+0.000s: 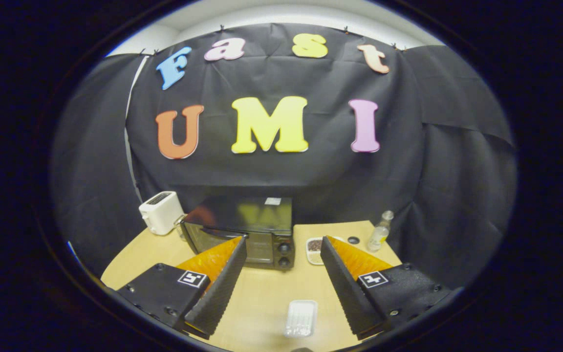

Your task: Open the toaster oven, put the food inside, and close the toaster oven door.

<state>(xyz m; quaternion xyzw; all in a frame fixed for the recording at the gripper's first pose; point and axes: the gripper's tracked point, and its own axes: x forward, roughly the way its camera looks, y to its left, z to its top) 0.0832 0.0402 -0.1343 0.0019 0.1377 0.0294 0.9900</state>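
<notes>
Gripper (281,274) is spread wide, fingers well apart and holding nothing, hovering above the near part of the table (262,293).

Toaster oven (242,232) sits toward the table's far edge, left of centre, straight ahead and slightly left of us. Its door faces us and looks closed (the glass is partly hidden behind our left finger, so we can't vouch for the handle line). Its long axis runs left-right across the table, so the door's top edge lies crosswise to our approach. Control knobs are on the oven's right end, just inside our left finger's tip.

Food: a small white dish with something dark in it (314,248) sits just right of the oven, at the tip of our right finger. We can't tell what the food is. A clear plastic tray (301,318) lies between our fingers near the table's front edge; it looks empty.

Door closed with food outside fits a start; whether anything is already inside we can't see through the glass.

Off-task: white toaster (160,211) at the far left corner, clear bottle (380,232) toward the far right edge, a small dark cap (353,240) beside it.
</notes>
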